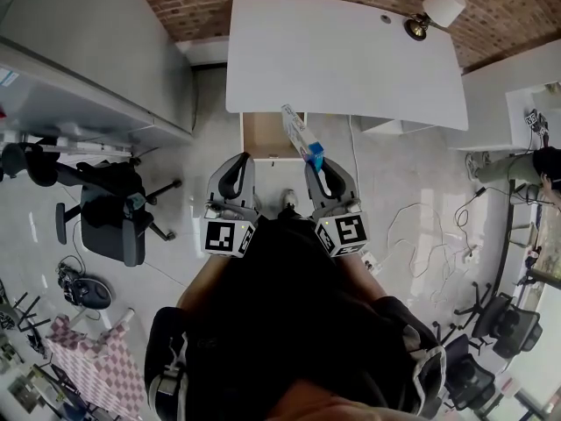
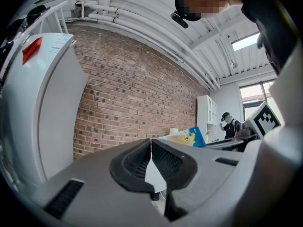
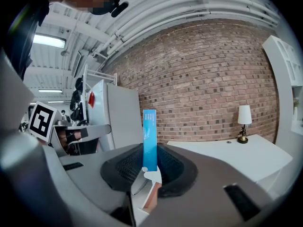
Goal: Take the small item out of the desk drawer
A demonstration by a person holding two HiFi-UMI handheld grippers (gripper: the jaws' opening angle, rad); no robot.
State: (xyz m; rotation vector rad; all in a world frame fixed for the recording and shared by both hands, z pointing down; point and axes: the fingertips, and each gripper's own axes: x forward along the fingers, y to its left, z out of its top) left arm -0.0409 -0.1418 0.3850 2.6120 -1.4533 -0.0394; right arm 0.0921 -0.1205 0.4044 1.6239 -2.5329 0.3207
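**Head view:** My right gripper [image 1: 317,172] pinches a slim blue-and-white box [image 1: 301,134] by its near end. It is held above the right-hand edge of the open drawer [image 1: 263,137]. The box slants away from me, its far end over the edge of the white desk [image 1: 342,55] just beyond the drawer. My left gripper [image 1: 237,167] hangs on the near side of the drawer, in line with its left half.

**Left gripper view:** The left gripper [image 2: 150,145] has its jaws pressed together with nothing between them. The box [image 2: 191,137] shows off to the right, a yellow picture on its blue face.

**Right gripper view:** The right gripper [image 3: 150,167] has its jaws set narrow, pads clamped on the box's lower end. The box [image 3: 149,138] stands upright with a thin blue edge and pale print toward the camera. Most of its length rises clear above the pads. A sliver of brown below the jaws may be the drawer, but I cannot be sure.

**The risks, as I judge them:** The grip is low on a long, flat carton, so a quick swing could pivot it between the pads or let it slip back into the drawer. Its far end sits close to the desk edge above the drawer, so a careless lift could knock it. The carton looks light and thin-walled, and a harder squeeze may crush it.
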